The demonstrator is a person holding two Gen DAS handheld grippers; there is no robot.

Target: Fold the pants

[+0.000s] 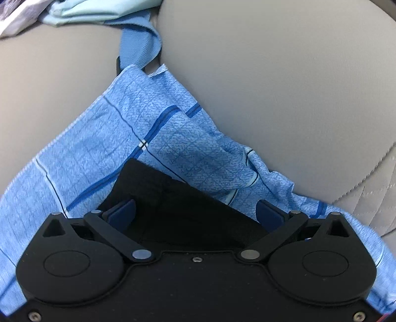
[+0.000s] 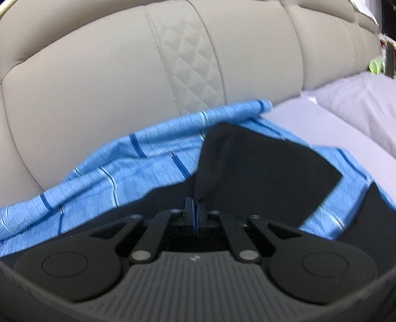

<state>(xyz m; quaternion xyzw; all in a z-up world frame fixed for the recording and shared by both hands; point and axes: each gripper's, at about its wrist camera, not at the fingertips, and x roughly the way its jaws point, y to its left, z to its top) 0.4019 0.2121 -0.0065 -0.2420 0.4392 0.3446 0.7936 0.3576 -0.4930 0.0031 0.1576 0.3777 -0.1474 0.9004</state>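
Note:
The black pants lie on a blue checked cloth spread over a beige sofa. My left gripper is open, its blue pads wide apart just above the black fabric. In the right wrist view my right gripper is shut on the black pants, pinching an edge that rises in a fold from the fingertips. The rest of the pants spreads to the right over the blue cloth.
The beige sofa cushions and the quilted backrest surround the cloth. Folded pale green and blue garments lie at the far side. A grey sheet lies at the right.

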